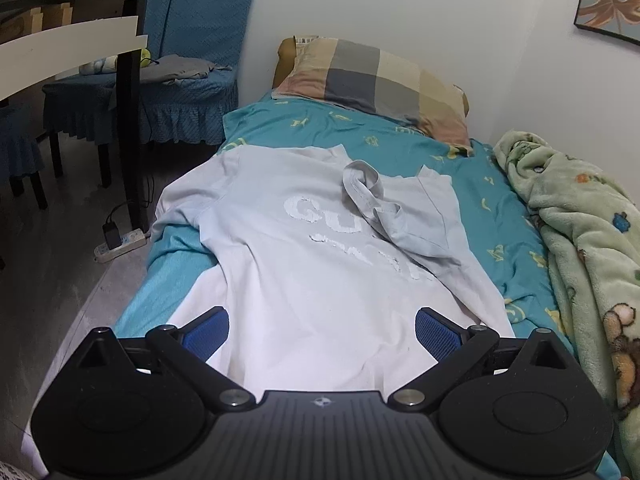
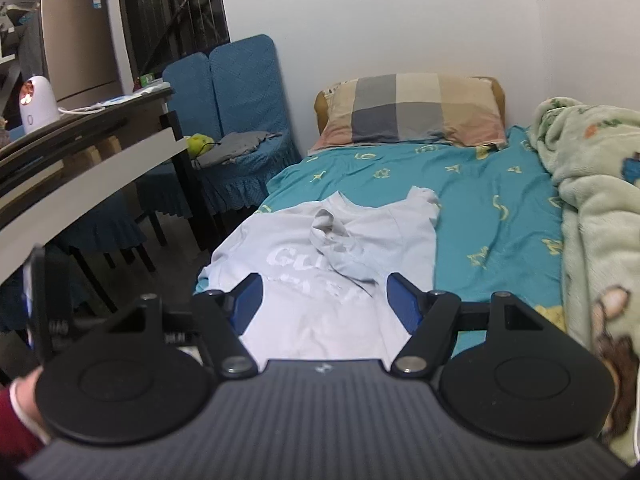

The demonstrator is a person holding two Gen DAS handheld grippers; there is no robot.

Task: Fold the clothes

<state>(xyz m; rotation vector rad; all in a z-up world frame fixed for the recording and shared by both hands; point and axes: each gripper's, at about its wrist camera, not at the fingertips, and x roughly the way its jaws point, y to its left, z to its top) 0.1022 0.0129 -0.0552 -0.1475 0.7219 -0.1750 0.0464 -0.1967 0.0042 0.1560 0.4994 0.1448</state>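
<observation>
A pale T-shirt (image 1: 304,264) lies spread on the bed (image 1: 500,216), printed side up, its long axis running from the near foot edge toward the checked pillow (image 1: 376,80) at the head end. Its right sleeve (image 1: 412,216) is already folded inward across the chest, covering part of the white lettering, while the left sleeve (image 1: 180,196) is still spread out and hangs slightly over the bed's left edge, toward the floor. The left gripper (image 1: 322,330) hangs just above the shirt's hem with its blue-padded fingers (image 1: 436,336) spread wide and nothing between them; cloth shows below the gap but is not pinched. The right gripper (image 2: 322,300) sits higher and farther back from the foot edge, also with fingers (image 2: 402,304) spread and empty, the shirt's lower half lying ahead of it and below. A rumpled green blanket (image 2: 592,216) is heaped along the bed's right edge, well apart from the shirt. The next fold most likely concerns the unfolded left sleeve, which lies ahead and to the left of both grippers. The left gripper is the nearer one and on the proper side, so it would probably reach forward along the left edge, take the sleeve, and bring it across the shirt's long axis.
</observation>
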